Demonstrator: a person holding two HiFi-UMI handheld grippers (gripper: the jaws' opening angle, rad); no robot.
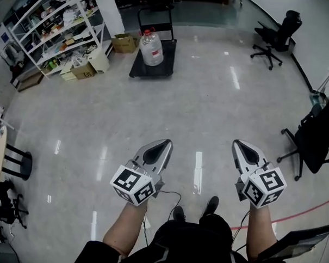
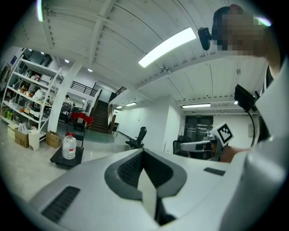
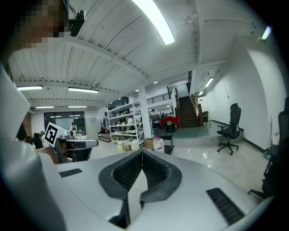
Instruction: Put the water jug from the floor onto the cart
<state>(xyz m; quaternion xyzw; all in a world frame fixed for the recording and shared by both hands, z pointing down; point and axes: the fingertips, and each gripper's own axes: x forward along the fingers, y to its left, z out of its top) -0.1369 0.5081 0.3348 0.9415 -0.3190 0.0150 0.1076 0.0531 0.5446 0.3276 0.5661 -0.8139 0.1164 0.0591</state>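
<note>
Standing upright on the flat black deck of the cart (image 1: 141, 70), the water jug (image 1: 152, 48) is already off the floor (image 1: 204, 97), its cap up and its body near the middle of the deck, just in front of the cart's upright handle. That middle spot suits a heavy, round container: it has deck on every side and is unlikely to tip off if the cart rolls. Judged from how things lie, the task looks done.

The left claw (image 1: 166, 143) and the right claw (image 1: 237, 143) are held out side by side, well apart from the cart, pointing roughly toward it. Each has its jaws pressed together with nothing between them, which fits hands that have no load to carry.

The floor is pale, glossy stone or tile that mirrors the ceiling lights, with a red line (image 1: 305, 212) crossing it near the person's feet. White shelving (image 1: 52, 28) crowded with goods runs along the left, with a cardboard box (image 1: 123, 43) between its end and the cart. A black office chair (image 1: 275, 36) stands far right, another chair (image 1: 317, 135) nearer.
</note>
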